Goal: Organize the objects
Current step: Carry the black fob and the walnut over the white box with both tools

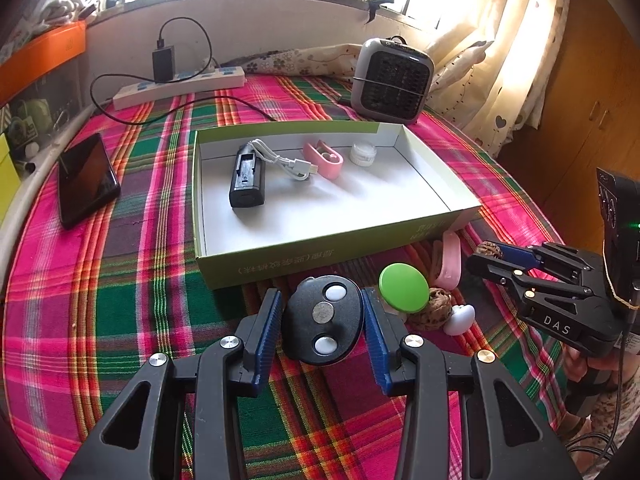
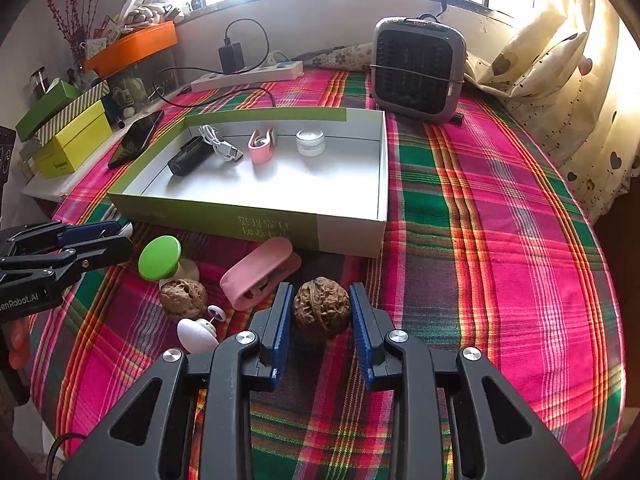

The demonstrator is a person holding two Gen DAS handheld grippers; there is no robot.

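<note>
The left tongs (image 1: pixel 323 322) are clenched on a black fob (image 1: pixel 323 320), just above the plaid table (image 1: pixel 120 280) in front of the box (image 1: pixel 280 256). The right tongs (image 2: pixel 320 312) grip a walnut (image 2: pixel 321 307) near the box's corner; a second walnut (image 2: pixel 183 298) lies between them

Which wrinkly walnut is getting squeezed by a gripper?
The walnut between the right gripper fingers; the other walnut lies free beside the green disc.
</note>
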